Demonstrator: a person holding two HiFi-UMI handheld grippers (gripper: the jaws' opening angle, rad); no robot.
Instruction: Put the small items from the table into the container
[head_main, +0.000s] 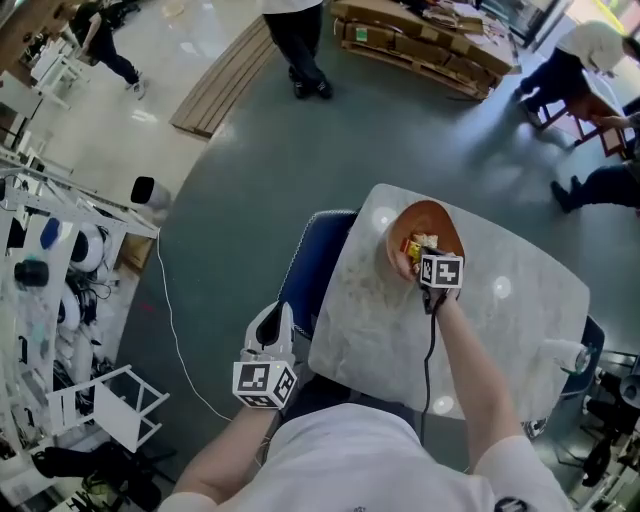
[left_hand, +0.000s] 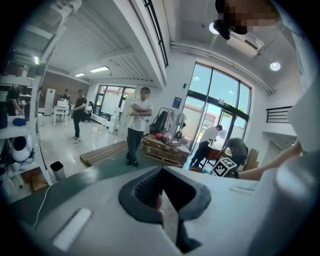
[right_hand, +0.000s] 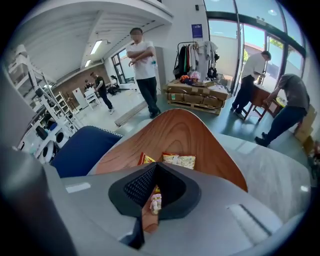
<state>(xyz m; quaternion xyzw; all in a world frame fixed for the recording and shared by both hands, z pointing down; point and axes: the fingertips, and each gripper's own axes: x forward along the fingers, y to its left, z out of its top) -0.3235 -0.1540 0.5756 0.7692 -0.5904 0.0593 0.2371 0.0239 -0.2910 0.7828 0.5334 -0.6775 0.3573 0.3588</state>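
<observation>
A wooden bowl (head_main: 443, 213) stands at the far side of the marbled table (head_main: 520, 300), with snack packets (head_main: 418, 243) inside. My right gripper (head_main: 424, 256) hangs over the bowl and points steeply down into it. In the right gripper view the bowl (right_hand: 175, 132) fills the middle, holding a pale packet (right_hand: 178, 160) and a yellow one (right_hand: 145, 159). My right gripper (right_hand: 154, 206) is shut on a small wrapped sweet (right_hand: 155, 201). My left gripper (head_main: 272, 322) is off the table's left edge, over the blue chair. Seen in its own view, the left gripper (left_hand: 165, 212) has jaws close together around an unidentifiable pale sliver.
A blue chair (head_main: 315, 265) is tucked at the table's left side. A white object (head_main: 565, 352) lies near the table's right edge. A white rack (head_main: 40, 300) with equipment stands to the left. A person (left_hand: 137, 130) stands on the floor beyond, by stacked pallets (left_hand: 162, 150).
</observation>
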